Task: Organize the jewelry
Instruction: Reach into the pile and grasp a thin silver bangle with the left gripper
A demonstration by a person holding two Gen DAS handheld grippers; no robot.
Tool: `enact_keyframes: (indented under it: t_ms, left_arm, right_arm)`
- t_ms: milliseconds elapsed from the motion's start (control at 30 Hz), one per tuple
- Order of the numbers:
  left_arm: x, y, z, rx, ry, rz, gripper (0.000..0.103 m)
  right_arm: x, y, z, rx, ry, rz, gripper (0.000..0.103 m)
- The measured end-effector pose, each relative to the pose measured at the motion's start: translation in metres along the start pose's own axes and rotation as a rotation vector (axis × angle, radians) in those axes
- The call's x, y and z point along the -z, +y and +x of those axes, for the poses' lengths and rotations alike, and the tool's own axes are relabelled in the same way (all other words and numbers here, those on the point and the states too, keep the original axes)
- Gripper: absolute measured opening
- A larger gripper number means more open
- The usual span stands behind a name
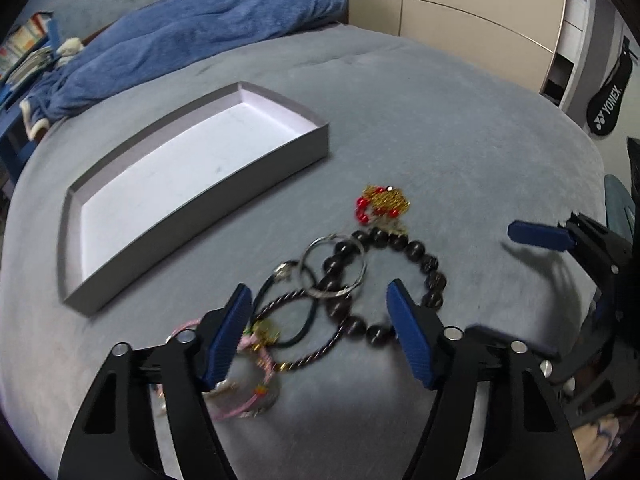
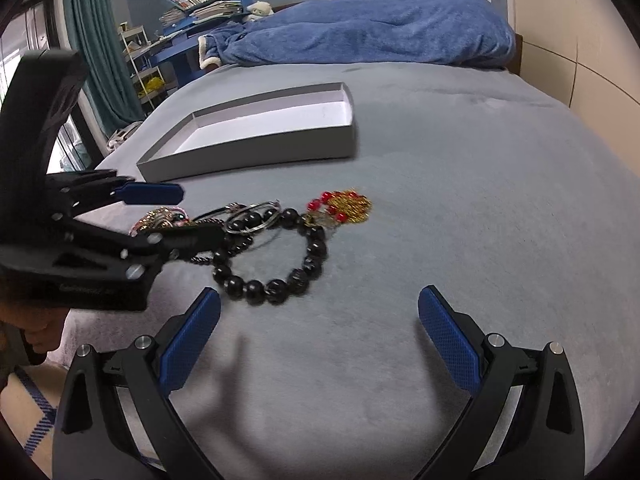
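Blue pads of the left tongs (image 1: 316, 300) stand apart over a heap of jewelry on the grey bed (image 1: 460, 128); nothing is pressed between them. Under the left pad lie pink bracelets (image 1: 248, 400) and a dark cord bracelet (image 1: 304, 332). Between the pads are a silver ring (image 1: 334, 266) and black beads (image 1: 400, 280), which overlap each other. Beyond them, touching the beads, lies a red and gold piece (image 1: 382, 204). The grey box (image 1: 192, 184) sits well apart from the heap, near a blue blanket (image 1: 192, 36). The right tongs (image 2: 320, 336) are wide apart above bare bed, just beside the beads.
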State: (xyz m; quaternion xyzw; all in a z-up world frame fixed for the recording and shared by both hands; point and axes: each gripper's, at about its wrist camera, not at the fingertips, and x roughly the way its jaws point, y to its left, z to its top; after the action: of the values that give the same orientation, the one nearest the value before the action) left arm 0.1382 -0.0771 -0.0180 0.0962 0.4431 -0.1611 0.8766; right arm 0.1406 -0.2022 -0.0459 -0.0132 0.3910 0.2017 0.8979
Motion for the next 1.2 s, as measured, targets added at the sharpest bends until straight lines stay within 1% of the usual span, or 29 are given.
enact_keyframes:
  t_ms: [167,233,333,367,400,533,567,800,1033,1200]
  left_arm:
    - [-0.011,-0.01,0.017,0.006,0.021,0.036,0.064]
    - [-0.015,-0.014,0.024,0.0,0.028,0.052,0.058]
    - [-0.018,-0.02,0.033,0.003,0.039,0.064,0.042]
    - [-0.018,-0.022,0.034,0.007,0.041,0.066,0.031]
    - [-0.017,-0.023,0.036,0.003,0.045,0.067,0.024]
    - [-0.013,-0.021,0.031,-0.001,0.023,0.061,0.013]
    - [-0.012,-0.02,0.029,-0.001,0.016,0.06,0.006]
    - [-0.004,-0.01,0.009,-0.017,-0.03,0.04,0.005]
    - [0.011,0.015,-0.018,-0.026,-0.076,-0.045,0.005]
    - [0.02,0.035,-0.036,-0.024,-0.104,-0.091,0.005]
  right_arm:
    - [0.006,-0.008,-0.002,0.005,0.004,0.021,0.098]
    - [0.007,-0.009,-0.003,0.004,0.002,0.022,0.098]
    - [0.007,-0.01,-0.002,-0.001,-0.003,0.026,0.098]
    - [0.007,-0.011,-0.002,-0.003,-0.004,0.029,0.098]
    - [0.008,-0.012,-0.002,-0.005,-0.004,0.032,0.098]
    - [0.009,-0.014,-0.002,-0.008,-0.007,0.036,0.098]
    - [0.009,-0.015,-0.002,-0.009,-0.008,0.037,0.098]
    - [0.009,-0.021,-0.004,-0.01,-0.014,0.047,0.098]
    - [0.005,-0.034,-0.004,0.001,-0.015,0.048,0.098]
    - [-0.009,-0.041,0.006,-0.01,-0.009,0.052,0.097]
